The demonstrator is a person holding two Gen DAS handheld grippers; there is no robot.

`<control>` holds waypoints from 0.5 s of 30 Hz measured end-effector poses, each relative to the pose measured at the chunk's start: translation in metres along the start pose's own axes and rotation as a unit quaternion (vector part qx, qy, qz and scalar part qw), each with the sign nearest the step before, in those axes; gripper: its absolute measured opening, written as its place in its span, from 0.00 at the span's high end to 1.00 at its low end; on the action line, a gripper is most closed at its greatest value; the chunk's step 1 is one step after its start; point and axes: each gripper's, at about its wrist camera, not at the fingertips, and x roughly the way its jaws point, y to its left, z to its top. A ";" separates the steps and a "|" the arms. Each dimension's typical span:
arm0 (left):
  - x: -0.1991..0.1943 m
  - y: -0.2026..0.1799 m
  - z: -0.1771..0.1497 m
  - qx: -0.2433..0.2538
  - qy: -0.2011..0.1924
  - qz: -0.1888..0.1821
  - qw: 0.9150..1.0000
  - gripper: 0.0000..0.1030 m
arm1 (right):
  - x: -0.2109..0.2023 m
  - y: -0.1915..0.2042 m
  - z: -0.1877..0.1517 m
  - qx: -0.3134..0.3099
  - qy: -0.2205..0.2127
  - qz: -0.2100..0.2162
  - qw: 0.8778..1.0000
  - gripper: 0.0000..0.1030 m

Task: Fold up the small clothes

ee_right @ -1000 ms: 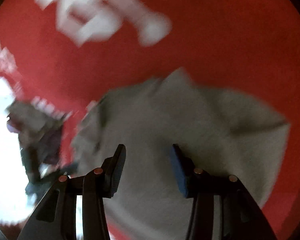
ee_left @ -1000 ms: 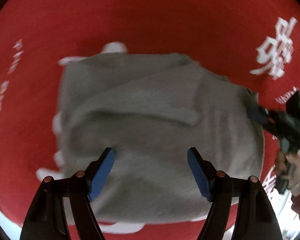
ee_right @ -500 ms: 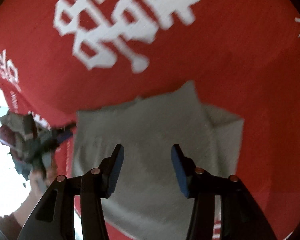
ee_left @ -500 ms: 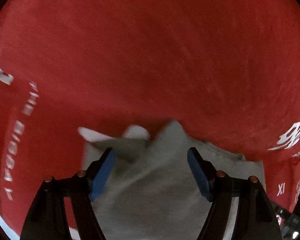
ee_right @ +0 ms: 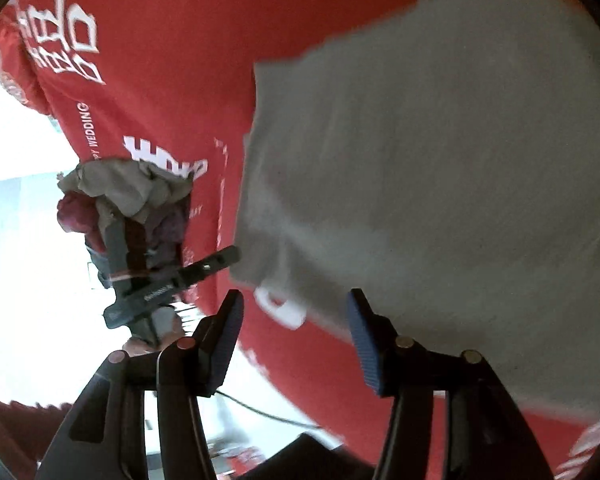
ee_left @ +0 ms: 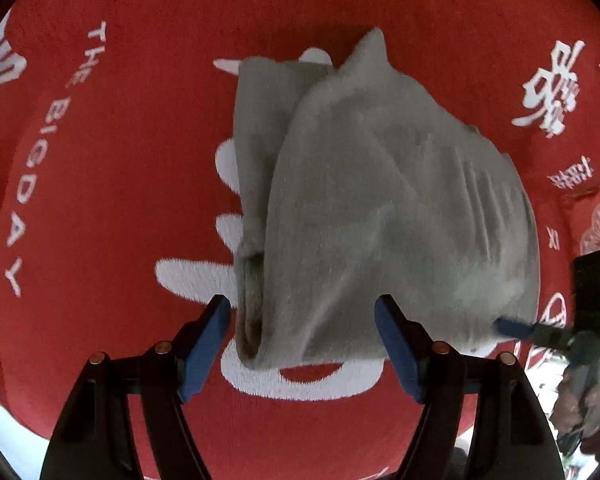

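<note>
A folded grey garment (ee_left: 380, 208) lies on a red cloth (ee_left: 120, 160) printed with white lettering. My left gripper (ee_left: 300, 340) hovers over the garment's near edge, open, with its blue pads on either side of the fold and not pressing. My right gripper (ee_right: 296, 336) is low at the garment's (ee_right: 440, 168) near left corner. Its jaws are opening, and only that corner and red cloth show between them. In the left wrist view one blue pad of the right gripper (ee_left: 514, 327) sits at the garment's right corner. The right wrist view shows the left gripper (ee_right: 206, 266) beside the garment's left edge.
A crumpled heap of beige and maroon clothes (ee_right: 128, 188) sits at the red cloth's (ee_right: 160, 40) left edge, behind the left gripper. Beyond that edge lies a bright white floor (ee_right: 20, 240). A thin cable (ee_right: 268, 412) runs below the cloth's near edge.
The left gripper swung past the garment's far edge and came back over it. The right gripper's jaws widened, and it dropped closer and turned, so the garment now fills the right side of its view.
</note>
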 end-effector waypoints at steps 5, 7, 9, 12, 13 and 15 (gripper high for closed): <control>-0.001 0.003 0.003 0.023 -0.012 -0.049 0.998 0.27 | 0.053 -0.009 -0.042 0.086 -0.002 0.019 0.996 0.44; 0.004 -0.002 0.009 0.042 -0.012 -0.065 0.997 0.27 | 0.062 -0.016 -0.057 0.116 -0.013 0.008 0.993 0.44; 0.009 -0.005 0.013 0.056 -0.001 -0.072 0.996 0.34 | 0.060 -0.028 -0.067 0.146 -0.041 0.008 0.988 0.44; 0.026 -0.014 0.018 0.081 0.033 -0.069 0.994 0.55 | 0.065 -0.029 -0.068 0.174 -0.094 0.011 0.980 0.44; 0.030 -0.015 0.018 0.087 0.041 -0.071 0.993 0.76 | 0.065 -0.031 -0.066 0.185 -0.107 0.017 0.977 0.44; 0.037 -0.019 0.019 0.098 0.053 -0.069 0.991 0.94 | 0.070 -0.032 -0.061 0.205 -0.124 0.029 0.971 0.46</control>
